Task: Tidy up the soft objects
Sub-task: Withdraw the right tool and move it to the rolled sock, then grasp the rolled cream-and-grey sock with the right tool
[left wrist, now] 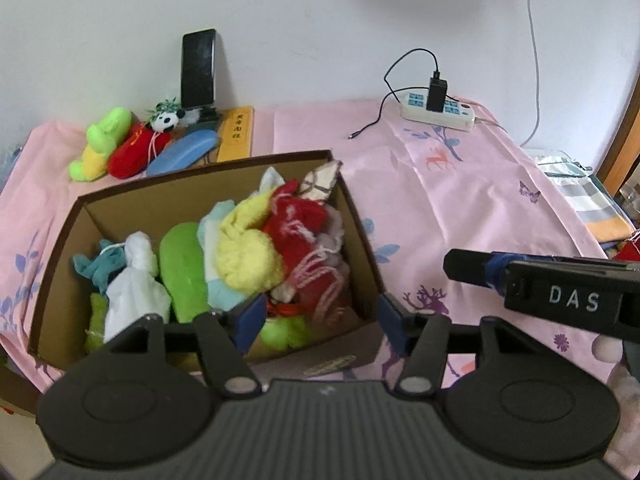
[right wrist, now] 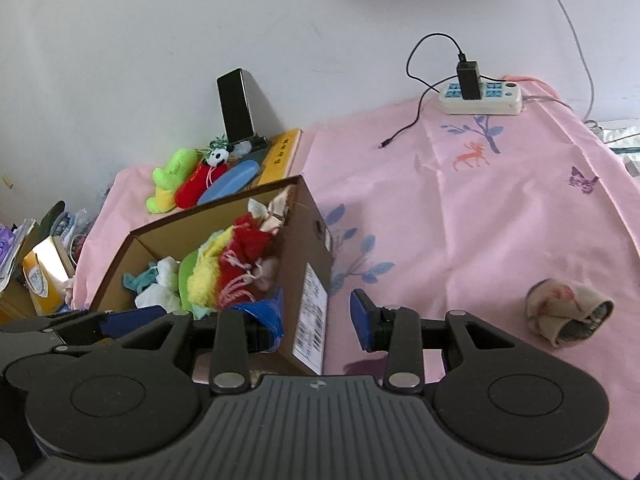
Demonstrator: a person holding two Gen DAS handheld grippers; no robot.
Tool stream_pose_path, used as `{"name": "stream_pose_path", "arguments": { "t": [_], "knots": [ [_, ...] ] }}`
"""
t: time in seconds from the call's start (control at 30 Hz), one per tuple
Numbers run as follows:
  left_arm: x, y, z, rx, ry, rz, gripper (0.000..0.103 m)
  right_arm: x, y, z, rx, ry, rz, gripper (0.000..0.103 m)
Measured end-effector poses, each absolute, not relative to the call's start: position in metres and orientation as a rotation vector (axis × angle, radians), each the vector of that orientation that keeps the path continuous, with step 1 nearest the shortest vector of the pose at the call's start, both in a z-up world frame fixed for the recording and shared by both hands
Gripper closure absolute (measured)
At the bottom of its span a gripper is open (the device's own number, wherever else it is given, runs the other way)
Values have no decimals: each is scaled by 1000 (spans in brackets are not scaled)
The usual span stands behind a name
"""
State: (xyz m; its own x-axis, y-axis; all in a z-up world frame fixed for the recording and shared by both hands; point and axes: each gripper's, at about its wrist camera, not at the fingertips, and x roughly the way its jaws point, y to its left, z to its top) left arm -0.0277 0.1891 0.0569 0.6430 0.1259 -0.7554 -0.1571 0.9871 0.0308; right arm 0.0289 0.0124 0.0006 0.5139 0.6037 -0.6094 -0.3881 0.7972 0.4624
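Observation:
A brown cardboard box (left wrist: 60,240) on the pink cloth holds several soft items: a yellow knit piece (left wrist: 244,252), red knitwear (left wrist: 296,224), a green piece (left wrist: 180,268) and white cloth (left wrist: 132,292). My left gripper (left wrist: 320,320) is open and empty over the box's near right corner. My right gripper (right wrist: 318,316) is open and empty, straddling the box's right wall (right wrist: 310,264). A rolled beige sock (right wrist: 568,312) lies on the cloth to the right of it. The right gripper's body also shows in the left wrist view (left wrist: 560,292).
Plush toys, green (left wrist: 100,144), red (left wrist: 136,152) and a panda (left wrist: 166,120), lie at the back left beside a blue case (left wrist: 182,152), a yellow box (left wrist: 236,132) and a standing phone (left wrist: 198,68). A power strip (left wrist: 438,110) with charger and cable sits at the back right. Clutter lies beyond the left edge (right wrist: 36,264).

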Motion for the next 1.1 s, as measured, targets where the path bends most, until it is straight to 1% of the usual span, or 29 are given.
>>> {"name": "stream_pose_path", "arguments": {
  "t": [0.7, 1.1],
  "knots": [
    [-5, 102, 27, -14, 977, 29, 42, 32, -64, -35, 342, 936, 531, 83],
    [32, 59, -10, -45, 1072, -113, 42, 55, -129, -64, 420, 977, 353, 82]
  ]
}}
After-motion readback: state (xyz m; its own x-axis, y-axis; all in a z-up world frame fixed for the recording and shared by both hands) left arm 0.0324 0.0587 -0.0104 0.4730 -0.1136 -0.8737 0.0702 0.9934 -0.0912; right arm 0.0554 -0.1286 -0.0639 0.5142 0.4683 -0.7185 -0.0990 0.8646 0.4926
